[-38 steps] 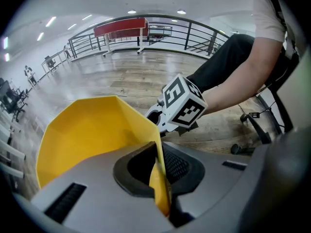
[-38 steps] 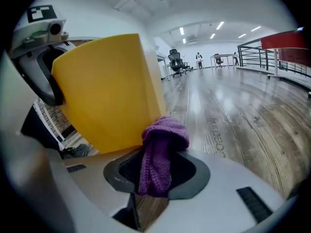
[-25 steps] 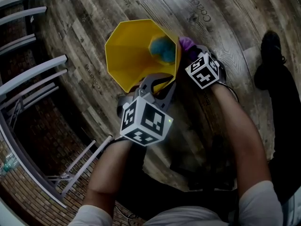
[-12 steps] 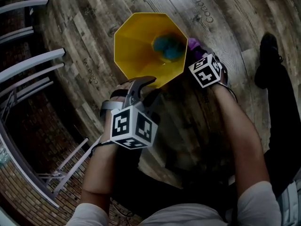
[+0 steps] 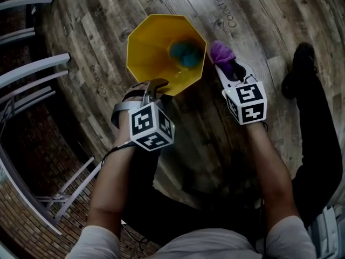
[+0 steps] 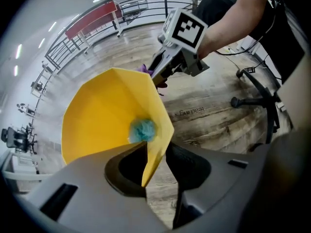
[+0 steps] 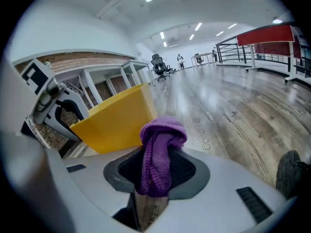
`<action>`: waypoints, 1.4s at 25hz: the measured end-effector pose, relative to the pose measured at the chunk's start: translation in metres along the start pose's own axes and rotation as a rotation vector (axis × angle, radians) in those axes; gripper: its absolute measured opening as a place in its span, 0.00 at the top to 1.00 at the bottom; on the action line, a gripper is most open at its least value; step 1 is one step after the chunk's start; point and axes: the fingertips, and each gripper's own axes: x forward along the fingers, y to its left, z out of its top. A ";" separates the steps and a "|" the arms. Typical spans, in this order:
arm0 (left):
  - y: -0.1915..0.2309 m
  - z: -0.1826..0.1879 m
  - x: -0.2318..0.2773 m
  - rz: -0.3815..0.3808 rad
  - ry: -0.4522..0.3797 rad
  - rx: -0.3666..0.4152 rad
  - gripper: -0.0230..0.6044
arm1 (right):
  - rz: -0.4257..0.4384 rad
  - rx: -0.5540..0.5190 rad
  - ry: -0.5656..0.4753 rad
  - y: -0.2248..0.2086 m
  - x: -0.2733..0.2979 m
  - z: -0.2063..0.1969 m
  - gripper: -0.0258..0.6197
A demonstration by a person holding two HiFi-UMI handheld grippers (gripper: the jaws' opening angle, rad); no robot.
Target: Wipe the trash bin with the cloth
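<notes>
Grey railings [image 5: 32,72] stand left and a shoe [image 5: 299,63] right on the plank floor [image 5: 259,15]. The yellow, eight-sided bin [image 5: 156,47] stands far-centre with a teal ball [image 5: 183,53] inside. The left gripper [image 5: 153,85] has just been opening its jaws, which stand spread astride the bin's near wall. The right gripper [image 5: 229,72] has its jaws pinching the purple cloth [image 5: 221,53] beside the bin's right wall.

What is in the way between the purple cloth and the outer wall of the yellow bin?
Nothing visible. The purple cloth, pinched in the right tongs, is beside the yellow bin, and only bare wooden floor shows between them.
</notes>
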 end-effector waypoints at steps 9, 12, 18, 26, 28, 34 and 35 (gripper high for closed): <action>0.000 0.030 0.003 -0.013 -0.052 -0.027 0.92 | 0.049 -0.159 -0.168 0.038 -0.031 0.053 0.77; -0.003 0.036 0.002 -0.025 -0.072 0.015 0.94 | 0.063 -0.215 -0.162 0.044 -0.028 0.053 0.77; -0.007 0.038 0.000 -0.053 -0.106 0.055 0.95 | 0.108 -0.247 -0.146 0.041 -0.014 0.050 0.77; -0.013 0.036 -0.003 -0.064 -0.124 0.124 0.95 | 0.169 -0.338 -0.051 0.029 0.016 0.029 0.77; -0.013 0.036 -0.003 -0.065 -0.122 0.125 0.95 | 0.171 -0.336 -0.026 0.025 0.027 0.021 0.77; -0.013 0.038 -0.001 -0.071 -0.124 0.126 0.95 | 0.168 -0.308 0.090 0.013 0.065 -0.014 0.77; -0.014 0.039 -0.002 -0.074 -0.128 0.125 0.95 | 0.165 -0.303 0.108 0.012 0.070 -0.020 0.77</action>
